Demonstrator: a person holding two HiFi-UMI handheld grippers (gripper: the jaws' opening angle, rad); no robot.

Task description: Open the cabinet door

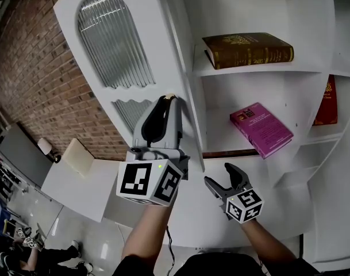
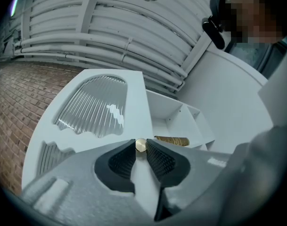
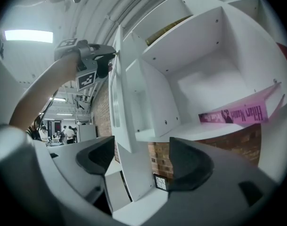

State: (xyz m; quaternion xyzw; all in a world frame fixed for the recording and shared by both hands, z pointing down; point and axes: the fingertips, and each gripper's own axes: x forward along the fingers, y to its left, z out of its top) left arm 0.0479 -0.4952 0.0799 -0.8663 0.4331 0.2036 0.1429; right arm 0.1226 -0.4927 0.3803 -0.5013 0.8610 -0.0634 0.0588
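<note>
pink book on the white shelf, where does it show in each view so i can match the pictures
Head view: the pink book lies flat on a shelf, right of centre.
Left gripper view: not in it.
Right gripper view: at the right edge, its long pink side facing the camera.
Shared landmark: the white cabinet door with ribbed arched glass, its brass knob pinched by the left gripper.

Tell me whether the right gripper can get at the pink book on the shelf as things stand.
Probably yes. The cabinet door is swung wide, with the left gripper shut on its knob, and nothing stands between the right gripper, jaws apart and empty, and the pink book.
</note>
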